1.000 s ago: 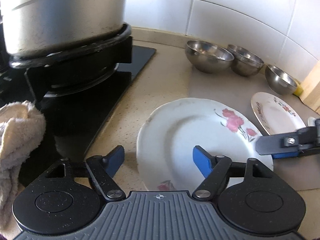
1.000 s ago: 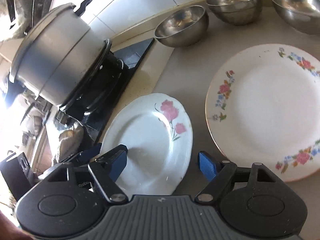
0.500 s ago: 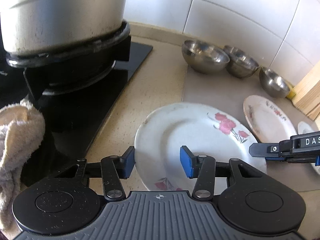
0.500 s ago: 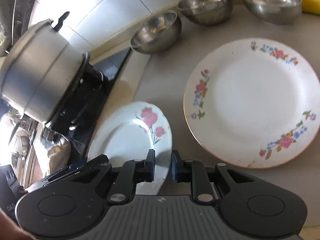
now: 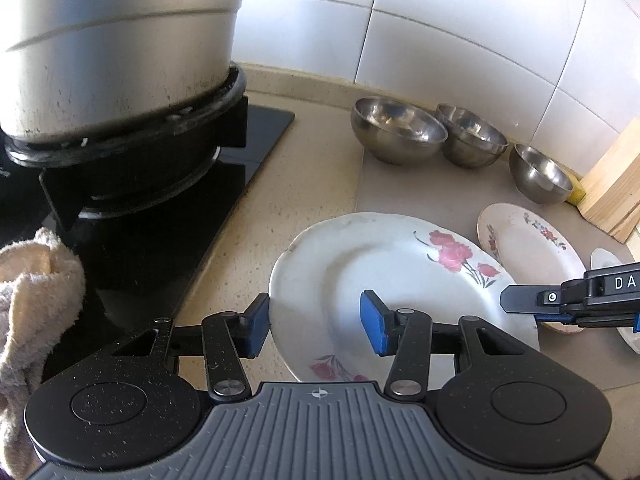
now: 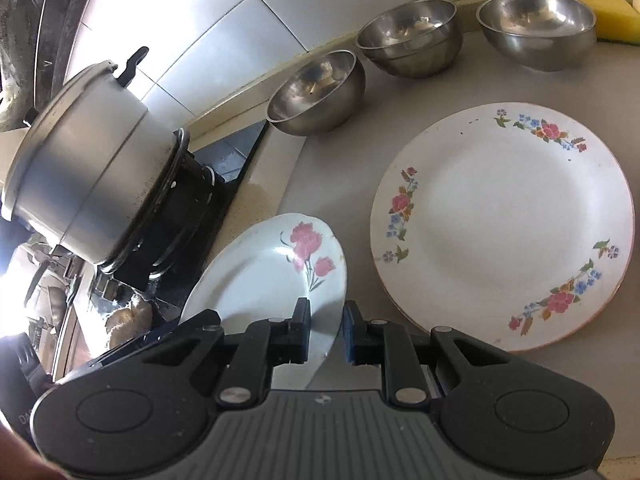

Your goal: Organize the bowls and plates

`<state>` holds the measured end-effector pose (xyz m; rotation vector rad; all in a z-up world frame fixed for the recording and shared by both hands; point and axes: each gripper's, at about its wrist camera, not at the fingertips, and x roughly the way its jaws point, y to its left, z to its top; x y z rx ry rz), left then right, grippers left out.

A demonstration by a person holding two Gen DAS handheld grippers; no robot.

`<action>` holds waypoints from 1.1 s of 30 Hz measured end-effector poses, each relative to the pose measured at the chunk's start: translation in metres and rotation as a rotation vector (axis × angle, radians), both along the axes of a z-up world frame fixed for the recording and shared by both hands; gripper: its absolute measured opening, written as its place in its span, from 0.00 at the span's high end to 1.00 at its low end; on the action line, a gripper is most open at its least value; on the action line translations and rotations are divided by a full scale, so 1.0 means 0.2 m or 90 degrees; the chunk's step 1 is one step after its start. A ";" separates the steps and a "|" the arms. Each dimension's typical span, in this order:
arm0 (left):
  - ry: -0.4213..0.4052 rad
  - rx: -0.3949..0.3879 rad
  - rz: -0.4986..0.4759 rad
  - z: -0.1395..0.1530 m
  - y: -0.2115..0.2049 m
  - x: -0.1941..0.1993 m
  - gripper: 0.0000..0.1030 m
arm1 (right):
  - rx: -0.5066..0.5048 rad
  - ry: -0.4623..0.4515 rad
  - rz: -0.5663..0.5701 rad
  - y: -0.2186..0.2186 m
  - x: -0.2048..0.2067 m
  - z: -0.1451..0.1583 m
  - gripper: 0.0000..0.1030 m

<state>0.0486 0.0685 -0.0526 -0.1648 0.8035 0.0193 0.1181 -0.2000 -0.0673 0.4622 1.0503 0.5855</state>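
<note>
A white plate with red roses is tilted, its right rim lifted off the counter. My right gripper is shut on that rim; the plate also shows in the right wrist view. My left gripper is open, its fingers straddling the plate's left rim without pinching it. A larger floral plate lies flat on the counter to the right, also seen in the left wrist view. Three steel bowls stand in a row by the tiled wall.
A big aluminium pot sits on the black stove at left. A beige cloth lies at the near left. A wooden board and a yellow sponge are at the far right.
My right gripper closed on the rose plate's rim and lifted that side. My left gripper narrowed from wide open and now straddles the opposite rim.
</note>
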 end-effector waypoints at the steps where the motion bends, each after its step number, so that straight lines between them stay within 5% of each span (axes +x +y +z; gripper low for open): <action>1: -0.006 0.004 0.000 0.01 0.00 0.00 0.53 | 0.001 -0.005 0.000 0.00 -0.01 0.01 0.98; 10: -0.065 0.015 -0.029 0.18 -0.06 0.03 0.52 | 0.021 -0.059 -0.025 -0.06 -0.02 0.17 0.98; 21: -0.127 0.004 -0.127 0.31 -0.33 0.18 0.52 | 0.022 -0.123 -0.137 -0.34 -0.06 0.35 0.98; 33: -0.146 0.008 -0.218 0.30 -0.67 0.33 0.51 | -0.011 -0.148 -0.261 -0.65 -0.07 0.38 0.97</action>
